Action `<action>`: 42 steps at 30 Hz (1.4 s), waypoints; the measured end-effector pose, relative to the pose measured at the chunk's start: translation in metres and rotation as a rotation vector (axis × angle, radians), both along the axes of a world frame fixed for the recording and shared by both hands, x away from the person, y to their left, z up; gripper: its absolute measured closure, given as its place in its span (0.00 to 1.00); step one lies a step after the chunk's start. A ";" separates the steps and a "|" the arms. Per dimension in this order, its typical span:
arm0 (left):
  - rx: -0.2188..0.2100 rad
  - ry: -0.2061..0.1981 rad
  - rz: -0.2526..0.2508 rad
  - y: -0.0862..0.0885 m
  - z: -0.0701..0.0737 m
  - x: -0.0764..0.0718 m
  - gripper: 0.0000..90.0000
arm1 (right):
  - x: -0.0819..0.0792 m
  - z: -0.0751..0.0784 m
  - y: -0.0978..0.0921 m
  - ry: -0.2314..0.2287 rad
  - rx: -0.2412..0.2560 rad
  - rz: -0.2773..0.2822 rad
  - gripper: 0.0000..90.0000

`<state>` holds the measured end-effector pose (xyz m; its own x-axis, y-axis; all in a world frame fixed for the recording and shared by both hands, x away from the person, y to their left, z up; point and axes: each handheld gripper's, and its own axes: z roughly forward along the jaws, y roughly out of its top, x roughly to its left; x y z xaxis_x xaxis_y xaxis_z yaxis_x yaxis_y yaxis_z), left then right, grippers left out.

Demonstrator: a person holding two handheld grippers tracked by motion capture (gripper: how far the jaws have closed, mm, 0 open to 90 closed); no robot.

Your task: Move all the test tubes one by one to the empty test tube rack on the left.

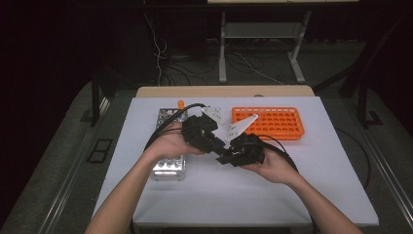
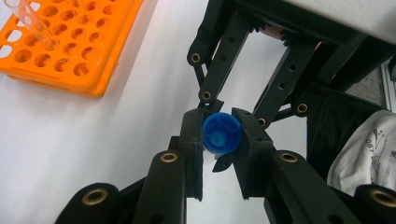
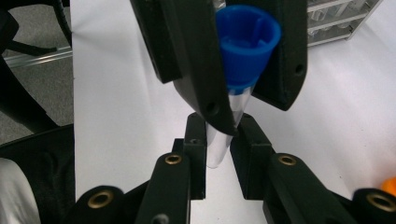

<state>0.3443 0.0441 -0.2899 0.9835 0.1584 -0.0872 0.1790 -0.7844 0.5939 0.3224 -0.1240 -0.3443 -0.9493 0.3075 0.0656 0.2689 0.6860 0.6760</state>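
Both grippers are meeting above the white rectangular table (image 1: 311,161), at 9 o'clock from the orange perforated plastic tube rack (image 1: 272,123) and at 3 o'clock from the clear tiered rack (image 1: 168,168). Left gripper (image 2: 219,140) is clamping the blue ribbed cap (image 2: 221,133); right gripper (image 3: 218,149) is pinching the tube's lower end. Between them the clear, narrow plastic test tube (image 3: 219,144) is hanging in the air, tapered tip at 6 o'clock in the right gripper view. Judged best: keeping the tube still while twisting the cap squarely about its axis.

Lab: tube racks (image 1: 267,122) on table (image 1: 311,161)
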 end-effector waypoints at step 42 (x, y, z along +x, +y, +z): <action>-0.006 -0.119 0.432 0.102 0.021 0.062 0.82 | 0.004 -0.005 -0.079 -0.002 0.151 -0.220 0.00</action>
